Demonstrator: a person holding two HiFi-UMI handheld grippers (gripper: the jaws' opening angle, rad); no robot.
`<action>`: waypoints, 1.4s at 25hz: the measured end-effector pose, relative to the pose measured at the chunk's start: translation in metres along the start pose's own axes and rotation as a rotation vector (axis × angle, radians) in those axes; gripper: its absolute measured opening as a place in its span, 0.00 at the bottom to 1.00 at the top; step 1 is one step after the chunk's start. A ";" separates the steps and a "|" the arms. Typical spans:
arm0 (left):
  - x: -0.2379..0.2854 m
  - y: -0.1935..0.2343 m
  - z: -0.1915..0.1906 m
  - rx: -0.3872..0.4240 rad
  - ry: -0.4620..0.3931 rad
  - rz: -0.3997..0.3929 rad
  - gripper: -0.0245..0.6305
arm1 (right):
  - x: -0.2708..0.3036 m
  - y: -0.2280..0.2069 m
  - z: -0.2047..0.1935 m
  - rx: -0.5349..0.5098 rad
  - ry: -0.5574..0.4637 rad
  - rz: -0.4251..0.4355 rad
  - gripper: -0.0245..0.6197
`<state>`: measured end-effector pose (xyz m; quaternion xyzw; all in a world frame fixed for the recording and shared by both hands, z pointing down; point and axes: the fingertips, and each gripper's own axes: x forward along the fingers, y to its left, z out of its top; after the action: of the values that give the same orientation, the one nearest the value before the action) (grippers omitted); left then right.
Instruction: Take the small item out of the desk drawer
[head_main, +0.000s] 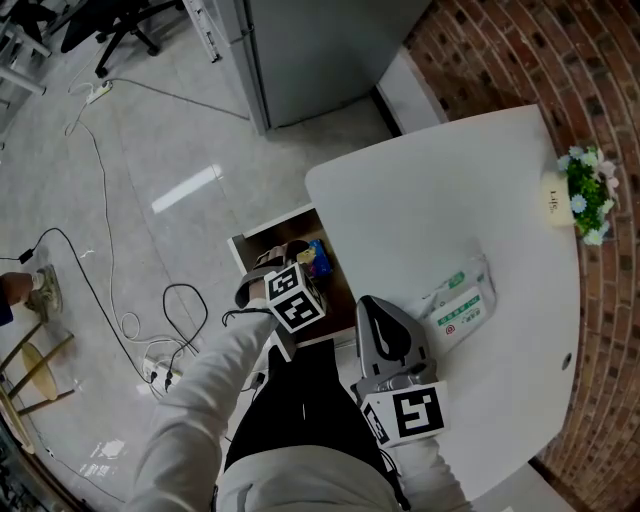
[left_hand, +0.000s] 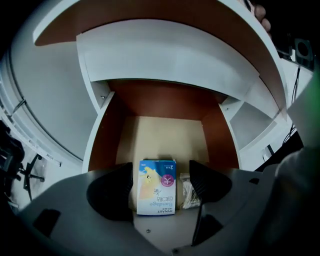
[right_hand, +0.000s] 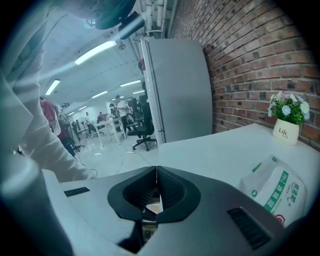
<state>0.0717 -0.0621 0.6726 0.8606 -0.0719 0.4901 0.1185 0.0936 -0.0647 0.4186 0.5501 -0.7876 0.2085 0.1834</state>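
Bandage box (left_hand: 157, 187): lies flat on the floor of the open desk drawer (left_hand: 165, 135), a small clear packet (left_hand: 187, 190) just right of it.
Left gripper (left_hand: 162, 175): poised over the drawer, jaws spread wide either side of the box and packet, pads not pressing on them.
Right gripper (right_hand: 156, 192): above the white desk (head_main: 450, 200), jaws closed together, holding nothing.
Desk top: wet wipes pack (head_main: 458, 305) near the right gripper; potted flowers (head_main: 590, 195) at the far right.

Blue-yellow bandage box (left_hand: 156, 187); reddish-brown drawer (left_hand: 165, 102); white desk (head_main: 450, 200).
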 end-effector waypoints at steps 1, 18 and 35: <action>0.006 0.000 -0.006 0.009 0.021 -0.001 0.58 | 0.002 0.001 0.000 -0.005 0.000 0.004 0.08; 0.046 -0.001 -0.030 0.066 0.182 -0.054 0.60 | 0.017 0.006 -0.003 0.005 0.003 0.019 0.08; 0.082 0.008 -0.037 0.061 0.218 -0.020 0.63 | 0.018 0.006 -0.006 0.012 0.016 0.029 0.08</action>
<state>0.0813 -0.0600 0.7625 0.8061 -0.0348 0.5815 0.1041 0.0821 -0.0740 0.4325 0.5382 -0.7926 0.2203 0.1833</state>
